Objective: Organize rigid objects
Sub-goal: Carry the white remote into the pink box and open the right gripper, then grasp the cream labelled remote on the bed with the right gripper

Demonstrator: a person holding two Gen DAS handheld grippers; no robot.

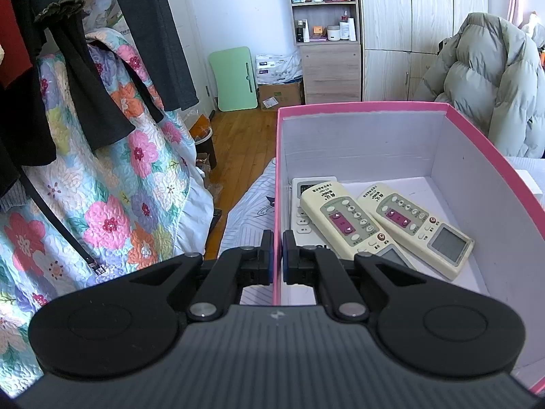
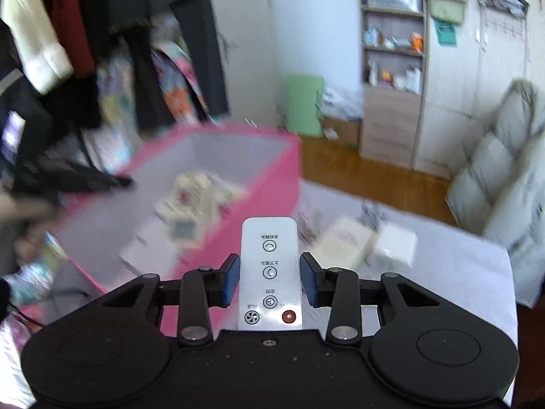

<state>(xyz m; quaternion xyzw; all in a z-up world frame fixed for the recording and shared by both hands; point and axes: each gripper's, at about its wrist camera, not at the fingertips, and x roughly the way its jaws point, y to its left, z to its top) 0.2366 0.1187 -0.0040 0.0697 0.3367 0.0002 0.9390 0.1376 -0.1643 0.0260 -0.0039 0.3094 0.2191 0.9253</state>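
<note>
- Bedroom clutter fills the background: hanging clothes, a floral quilt (image 1: pixel 112 184), a shelf unit (image 1: pixel 323 30) on the far wall, wooden floor.
- Left gripper (image 1: pixel 277 255) has its fingers pinched on the near left wall of the pink box (image 1: pixel 357 106).
- Two cream remotes (image 1: pixel 344 218) lie side by side in the box, over a white one.
- Right gripper (image 2: pixel 269 279) clamps a slim white remote (image 2: pixel 270 272) just right of the box, above the bed sheet (image 2: pixel 460 266).

3 remotes (image 1: pixel 354 225) lie inside the box (image 1: pixel 357 143) on the bed (image 2: pixel 442 272), shelf (image 1: pixel 325 30) behind.
</note>
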